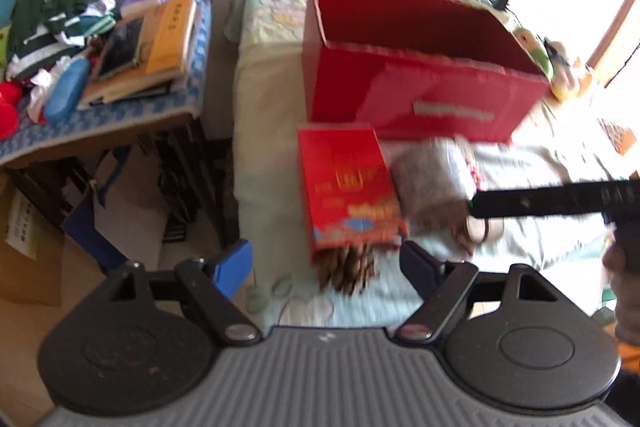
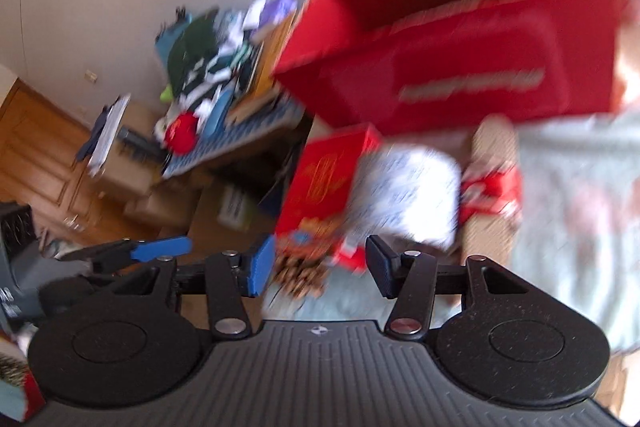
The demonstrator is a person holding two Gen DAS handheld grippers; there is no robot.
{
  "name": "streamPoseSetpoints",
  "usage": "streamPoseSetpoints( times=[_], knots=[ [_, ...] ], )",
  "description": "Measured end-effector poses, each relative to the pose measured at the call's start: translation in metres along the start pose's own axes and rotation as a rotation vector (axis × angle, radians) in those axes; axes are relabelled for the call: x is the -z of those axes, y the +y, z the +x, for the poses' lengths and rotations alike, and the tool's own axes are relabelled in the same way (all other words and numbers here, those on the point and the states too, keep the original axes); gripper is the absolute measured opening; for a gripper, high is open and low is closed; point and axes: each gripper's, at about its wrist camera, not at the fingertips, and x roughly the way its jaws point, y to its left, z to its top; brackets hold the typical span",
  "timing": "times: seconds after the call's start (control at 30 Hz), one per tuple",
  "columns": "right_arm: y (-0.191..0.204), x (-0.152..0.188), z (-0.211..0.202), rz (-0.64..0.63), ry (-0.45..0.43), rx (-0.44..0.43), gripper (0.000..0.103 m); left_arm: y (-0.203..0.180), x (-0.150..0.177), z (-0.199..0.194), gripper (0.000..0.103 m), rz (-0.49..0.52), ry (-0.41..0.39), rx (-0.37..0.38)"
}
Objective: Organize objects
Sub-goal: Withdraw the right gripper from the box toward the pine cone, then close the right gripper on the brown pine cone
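A large open red box (image 1: 420, 83) stands on the bed (image 1: 280, 187) with its mouth up, a ready place for loose things to go, and it looks empty from here. In front of it, nearer both cameras, lie the things to be sorted: a smaller red carton (image 1: 350, 187) lying flat with brown sticks spilling from its near end, a pale wrapped bundle (image 1: 434, 183) touching its right side, and something red beyond that, too blurred to name. The side surface (image 1: 100, 107) to the left carries a heap of clothes and books, well apart from the box. The left gripper (image 1: 326, 267) hovers low over the bed just short of the carton's spilled end, its jaws spread wide and holding nothing, as if lining up to take the carton. The right gripper (image 2: 318, 265) is likewise spread apart and empty, pointed at the carton and the bundle; motion blur makes it hard to say which it is aiming for.
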Motion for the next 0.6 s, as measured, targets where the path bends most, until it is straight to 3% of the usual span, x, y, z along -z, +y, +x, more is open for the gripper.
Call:
streamPoseSetpoints(
  times=[0.27, 0.37, 0.53, 0.6],
  knots=[
    [-0.001, 0.013, 0.039, 0.095, 0.131, -0.065, 0.055, 0.001, 0.028, 0.04, 0.086, 0.004, 0.026, 0.081],
    [-0.006, 0.013, 0.05, 0.123, 0.165, -0.065, 0.055, 0.001, 0.03, 0.055, 0.088, -0.006, 0.027, 0.072],
    [-0.011, 0.012, 0.058, 0.153, 0.184, -0.088, 0.055, 0.007, 0.03, 0.071, 0.083, -0.038, 0.036, 0.107],
    [-0.011, 0.011, 0.063, 0.149, 0.194, -0.081, 0.055, 0.009, 0.029, 0.074, 0.077, -0.053, 0.033, 0.113]
  ],
)
